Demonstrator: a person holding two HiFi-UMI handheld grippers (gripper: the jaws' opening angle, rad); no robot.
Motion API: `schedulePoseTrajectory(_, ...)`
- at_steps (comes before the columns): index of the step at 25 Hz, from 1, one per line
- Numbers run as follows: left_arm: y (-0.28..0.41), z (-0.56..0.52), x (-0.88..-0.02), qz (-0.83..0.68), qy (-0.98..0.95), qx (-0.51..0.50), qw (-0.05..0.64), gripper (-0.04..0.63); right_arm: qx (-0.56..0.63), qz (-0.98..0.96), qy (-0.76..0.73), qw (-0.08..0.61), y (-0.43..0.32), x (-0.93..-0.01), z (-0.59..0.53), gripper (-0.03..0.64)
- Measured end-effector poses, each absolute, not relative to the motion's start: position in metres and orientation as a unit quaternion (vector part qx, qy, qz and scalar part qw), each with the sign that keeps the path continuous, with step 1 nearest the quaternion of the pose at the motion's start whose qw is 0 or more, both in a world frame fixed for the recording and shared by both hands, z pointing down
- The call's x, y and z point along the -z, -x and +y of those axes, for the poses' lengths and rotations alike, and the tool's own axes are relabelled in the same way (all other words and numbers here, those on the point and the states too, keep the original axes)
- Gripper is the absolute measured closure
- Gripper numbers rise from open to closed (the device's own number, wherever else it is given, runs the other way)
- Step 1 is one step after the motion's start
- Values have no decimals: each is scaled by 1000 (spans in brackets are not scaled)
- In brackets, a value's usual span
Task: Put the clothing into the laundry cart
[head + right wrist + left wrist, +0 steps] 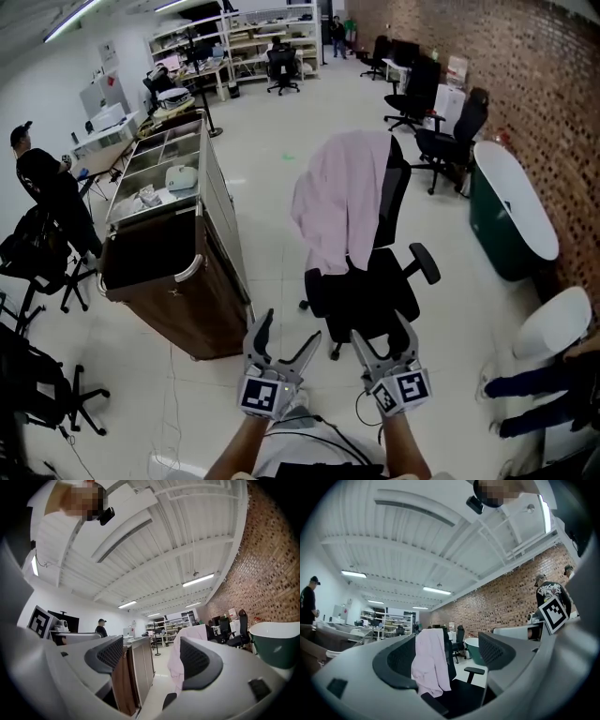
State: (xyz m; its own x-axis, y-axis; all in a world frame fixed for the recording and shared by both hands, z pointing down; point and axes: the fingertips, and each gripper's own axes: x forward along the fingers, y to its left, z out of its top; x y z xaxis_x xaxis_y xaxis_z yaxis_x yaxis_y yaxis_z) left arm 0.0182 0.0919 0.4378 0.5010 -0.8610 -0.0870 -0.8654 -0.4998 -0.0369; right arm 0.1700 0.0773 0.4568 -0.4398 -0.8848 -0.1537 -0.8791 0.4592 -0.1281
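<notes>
A pale pink garment (339,202) hangs over the back of a black office chair (375,291) in the middle of the floor. The brown laundry cart (173,281) with its dark open bin stands left of the chair. My left gripper (286,347) and right gripper (382,339) are held low in front of me, short of the chair, both open with nothing between the jaws. In the left gripper view the pink garment (430,665) shows between the jaws, still at a distance. In the right gripper view the cart (136,674) and the garment (180,660) show ahead.
Other office chairs (441,131) stand at the right by a brick wall, with a dark green tub (511,211) beside them. A person in black (47,187) stands at the left near more black chairs (37,384). Shelving (234,42) lines the far end.
</notes>
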Motion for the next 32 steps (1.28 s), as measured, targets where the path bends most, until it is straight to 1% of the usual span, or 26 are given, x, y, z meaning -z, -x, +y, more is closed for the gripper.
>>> schedulePoseTrajectory(8,32,4,-431,483,873,-61,23,198,-12,845,526,91,-121,-435,-6,221)
schedulePoseTrajectory(14,42,-47,-434,469,880,-63,32,198,-11,828,556,75,-129,-442,-40,222)
schedulePoseTrajectory(19,27,-88,-452,464,884,-46,21,198,-9,821,566,72,-147,-448,-74,222)
schedulePoseTrajectory(23,8,-127,-465,472,880,-32,40,198,-7,827,557,78,-168,-449,-112,222)
schedulePoseTrajectory(32,-68,-198,-436,495,867,-47,37,198,-14,842,528,107,-235,-433,-204,222)
